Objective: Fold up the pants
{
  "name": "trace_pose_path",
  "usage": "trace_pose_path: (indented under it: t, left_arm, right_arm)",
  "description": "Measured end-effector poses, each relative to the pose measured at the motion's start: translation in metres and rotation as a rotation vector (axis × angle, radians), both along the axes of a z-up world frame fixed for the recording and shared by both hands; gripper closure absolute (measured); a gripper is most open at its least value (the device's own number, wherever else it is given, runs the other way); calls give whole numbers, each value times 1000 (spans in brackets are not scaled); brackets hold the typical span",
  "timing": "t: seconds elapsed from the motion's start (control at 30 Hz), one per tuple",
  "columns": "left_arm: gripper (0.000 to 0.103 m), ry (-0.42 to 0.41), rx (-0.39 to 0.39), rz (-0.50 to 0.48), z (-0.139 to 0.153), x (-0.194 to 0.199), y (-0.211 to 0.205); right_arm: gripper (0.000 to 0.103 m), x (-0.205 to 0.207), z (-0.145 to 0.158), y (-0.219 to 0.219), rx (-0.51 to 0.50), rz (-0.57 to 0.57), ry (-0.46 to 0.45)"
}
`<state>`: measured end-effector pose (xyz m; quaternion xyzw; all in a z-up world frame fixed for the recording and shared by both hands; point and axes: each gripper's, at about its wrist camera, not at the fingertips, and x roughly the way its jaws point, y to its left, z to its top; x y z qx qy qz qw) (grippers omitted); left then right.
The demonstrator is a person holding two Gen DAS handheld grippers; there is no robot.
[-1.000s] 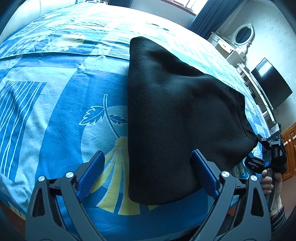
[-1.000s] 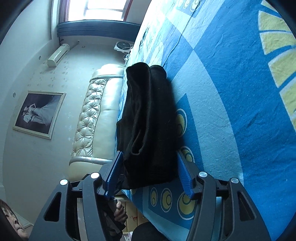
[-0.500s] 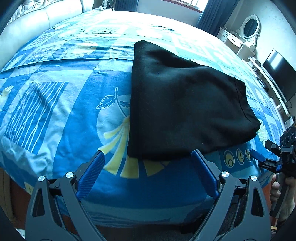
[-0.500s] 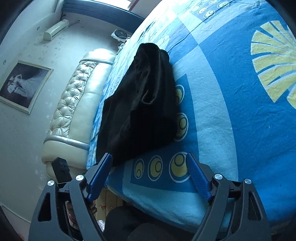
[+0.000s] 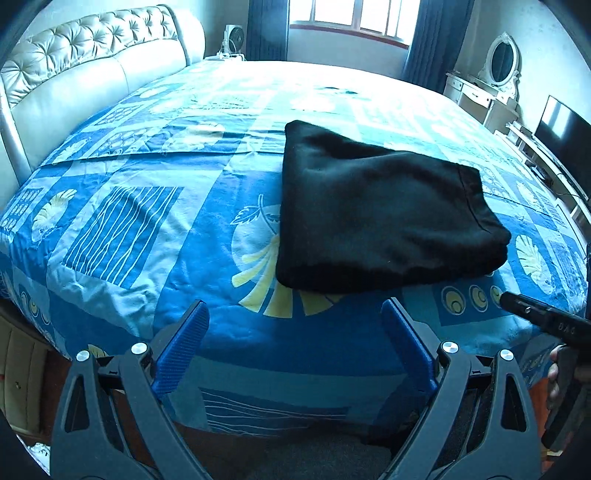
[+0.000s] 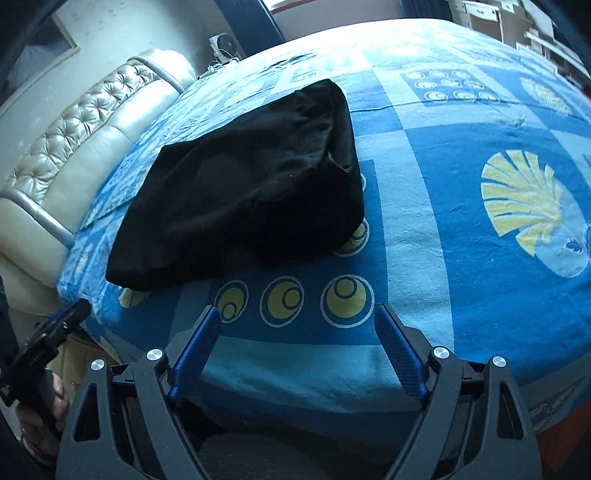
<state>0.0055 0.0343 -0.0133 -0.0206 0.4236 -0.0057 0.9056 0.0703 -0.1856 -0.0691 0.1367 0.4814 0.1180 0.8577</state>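
The black pants (image 5: 384, 218) lie folded into a thick rectangle on the blue patterned bed (image 5: 147, 221); they also show in the right wrist view (image 6: 251, 184). My left gripper (image 5: 295, 314) is open and empty, held back over the bed's near edge, apart from the pants. My right gripper (image 6: 297, 317) is open and empty, also back at the bed's edge, short of the pants. The right gripper's body shows at the right of the left wrist view (image 5: 546, 321). The left gripper's body shows at the lower left of the right wrist view (image 6: 44, 339).
A cream tufted headboard (image 5: 74, 74) runs along the left. A window with dark curtains (image 5: 351, 22) is at the far wall. A white dresser with an oval mirror (image 5: 498, 66) and a TV (image 5: 561, 129) stand at the right.
Both grippers have let go of the pants and pulled back from them to the bed's edge. The pants stay folded on the bed.
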Motion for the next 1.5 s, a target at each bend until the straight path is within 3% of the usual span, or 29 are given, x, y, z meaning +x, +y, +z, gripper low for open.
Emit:
trace_pose_path:
  t: [0.1,0.3,0.63,1.5]
  left_arm:
    - [9,-6,5,-30,1,0,-8]
    - [9,0,18,-66,-2,-4,-21]
    - [9,-52,104,-101,4,-10,-34]
    - [9,-43,52,-58,9,-8,-22]
  right_arm:
    - [19,-1,2,2,-49,-29,-14]
    - [19,-2,5,-6,-47,-79,-25]
    - [19,-10,16,7,-96,-85,-79]
    - [18,-15,14,15,-101,-67,-76]
